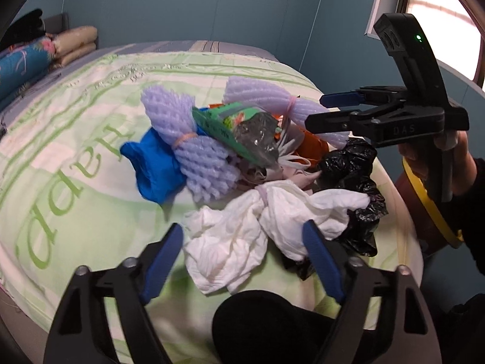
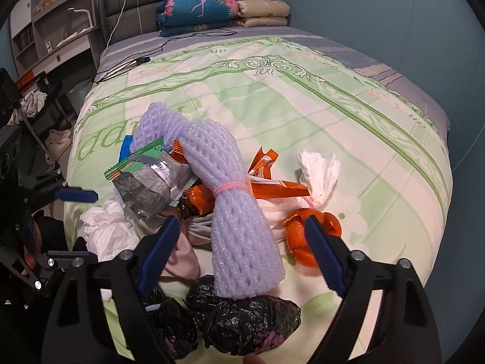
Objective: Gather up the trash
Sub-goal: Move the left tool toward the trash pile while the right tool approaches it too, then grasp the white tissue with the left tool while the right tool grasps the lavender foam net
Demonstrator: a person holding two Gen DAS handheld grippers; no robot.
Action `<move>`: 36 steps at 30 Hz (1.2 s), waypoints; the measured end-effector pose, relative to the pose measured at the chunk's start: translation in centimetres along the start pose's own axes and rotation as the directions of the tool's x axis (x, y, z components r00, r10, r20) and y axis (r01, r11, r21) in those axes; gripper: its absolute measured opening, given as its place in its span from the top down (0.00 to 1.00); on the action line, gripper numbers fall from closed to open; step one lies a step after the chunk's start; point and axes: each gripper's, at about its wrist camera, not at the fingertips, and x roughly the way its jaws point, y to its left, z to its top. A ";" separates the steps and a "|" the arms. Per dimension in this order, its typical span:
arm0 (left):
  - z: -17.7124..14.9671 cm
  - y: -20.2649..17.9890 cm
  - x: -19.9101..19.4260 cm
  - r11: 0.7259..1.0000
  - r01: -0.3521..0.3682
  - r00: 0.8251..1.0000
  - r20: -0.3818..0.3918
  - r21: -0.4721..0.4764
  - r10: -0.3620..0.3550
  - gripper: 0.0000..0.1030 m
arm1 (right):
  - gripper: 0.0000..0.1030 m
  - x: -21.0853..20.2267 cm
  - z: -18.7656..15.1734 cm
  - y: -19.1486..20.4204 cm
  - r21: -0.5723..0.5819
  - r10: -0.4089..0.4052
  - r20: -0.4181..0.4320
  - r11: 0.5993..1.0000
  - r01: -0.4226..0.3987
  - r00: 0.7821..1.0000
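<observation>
Early in the collecting, by the look of it: a whole heap of trash piled near the foot of the bed [image 2: 303,97], on the green-and-white quilt, nothing yet lifted. Left tool [image 1: 244,253] spread wide, gripping nothing, poised over the white tissue wad [image 1: 242,233], its blue pads to either side of the crumpled paper. Right tool [image 2: 239,251] likewise released and empty, straddling the lower end of a purple foam net [image 2: 236,218]; seen from the left wrist view, hanging above the pile's far edge [image 1: 321,109]. Probable next move: lower one tool onto a single piece, close on it and lift clear without dragging the neighbours along; the tissue and the foam net look nearest to hand. Pile itself soft and tangled: two purple foam nets cinched with pink bands, a second one [image 1: 194,139] beside a blue scrap [image 1: 151,163], a green-and-silver wrapper [image 2: 148,182], orange packets [image 2: 272,188], orange peel [image 2: 300,236], another knotted tissue [image 2: 318,170], and knotted black bags [image 2: 242,321] at the near edge. Everything light and crushable, likely to snag or slide when pulled. A yellow-rimmed container [image 1: 424,200] at the right of the left view, possibly the bin, though hard to tell.
</observation>
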 end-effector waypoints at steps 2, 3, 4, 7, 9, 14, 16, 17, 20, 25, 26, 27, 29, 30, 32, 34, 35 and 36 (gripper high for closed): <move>0.0 0.3 0.2 1.000 0.010 1.000 -0.013 -0.027 -0.010 0.36 | 0.33 0.2 0.0 0.0 0.008 0.006 -0.007 1.000 -0.006 1.000; -0.1 0.5 0.3 0.999 0.008 1.000 -0.019 -0.044 -0.009 0.37 | 0.37 0.3 0.0 0.0 0.012 0.013 -0.012 1.000 -0.013 1.000; -0.1 0.8 0.4 0.997 0.016 1.000 -0.023 -0.070 -0.017 0.38 | 0.39 0.4 -0.1 0.0 0.013 0.019 -0.019 1.000 -0.018 1.000; -0.5 1.2 0.5 0.994 0.032 0.998 -0.041 -0.102 -0.037 0.43 | 0.41 0.4 -0.3 0.3 0.006 0.013 -0.022 1.000 -0.013 1.000; -0.7 0.8 0.9 0.997 0.015 0.998 -0.059 -0.081 -0.020 0.45 | 0.43 0.4 -0.4 0.5 0.011 0.015 -0.022 1.000 -0.015 1.000; -0.4 0.8 1.7 0.996 0.006 0.996 -0.092 -0.091 -0.015 0.46 | 0.59 0.8 -0.6 0.8 0.017 0.016 -0.042 1.000 -0.015 0.999; -0.5 0.9 1.6 0.995 0.010 0.996 -0.091 -0.097 -0.019 0.47 | 0.62 0.8 -0.6 0.8 0.021 0.024 -0.043 1.000 -0.023 0.999; -0.5 0.9 1.5 0.994 0.008 0.996 -0.089 -0.105 -0.017 0.52 | 0.64 0.7 -0.6 0.9 0.021 0.028 -0.041 0.999 -0.027 0.999; -0.5 1.3 1.4 0.991 0.007 0.996 -0.086 -0.137 -0.019 0.69 | 0.69 0.4 -0.7 1.1 0.020 0.033 -0.039 0.999 -0.032 0.999; -0.8 2.1 0.6 0.982 0.023 0.998 -0.058 -0.190 -0.035 0.81 | 0.71 -0.4 -0.7 1.0 0.051 0.056 -0.021 0.997 -0.055 0.998; -0.9 2.0 0.4 0.980 0.028 0.998 -0.054 -0.196 -0.039 0.82 | 0.71 -0.7 -0.7 1.0 0.058 0.059 -0.016 0.997 -0.058 0.998; -1.0 2.1 0.2 0.978 0.033 0.998 -0.048 -0.204 -0.044 0.82 | 0.71 -0.9 -0.7 1.0 0.063 0.059 -0.011 0.996 -0.059 0.998; -1.1 2.4 -0.5 0.976 0.044 0.998 -0.032 -0.214 -0.052 0.82 | 0.71 -1.7 -0.7 0.9 0.077 0.064 0.006 0.995 -0.065 0.998; -1.0 2.4 -0.9 0.976 0.043 0.998 -0.025 -0.213 -0.050 0.82 | 0.71 -2.4 -0.8 0.8 0.083 0.067 0.022 0.994 -0.069 0.997; -1.1 2.5 -2.0 0.977 0.041 0.999 -0.003 -0.211 -0.043 0.82 | 0.71 -3.5 -1.0 0.9 0.090 0.066 0.045 0.994 -0.070 0.997; -0.9 2.5 -3.4 0.976 0.043 0.999 0.025 -0.211 -0.039 0.82 | 0.71 -4.6 -1.2 1.0 0.100 0.073 0.069 0.992 -0.080 0.995; -0.8 2.7 -3.8 0.977 0.040 0.999 0.034 -0.209 -0.034 0.82 | 0.71 -5.3 -1.3 1.0 0.108 0.078 0.082 0.990 -0.086 0.994; -0.7 2.6 -4.3 0.978 0.036 0.999 0.044 -0.207 -0.028 0.82 | 0.71 -6.0 -1.5 0.9 0.118 0.081 0.095 0.989 -0.092 0.992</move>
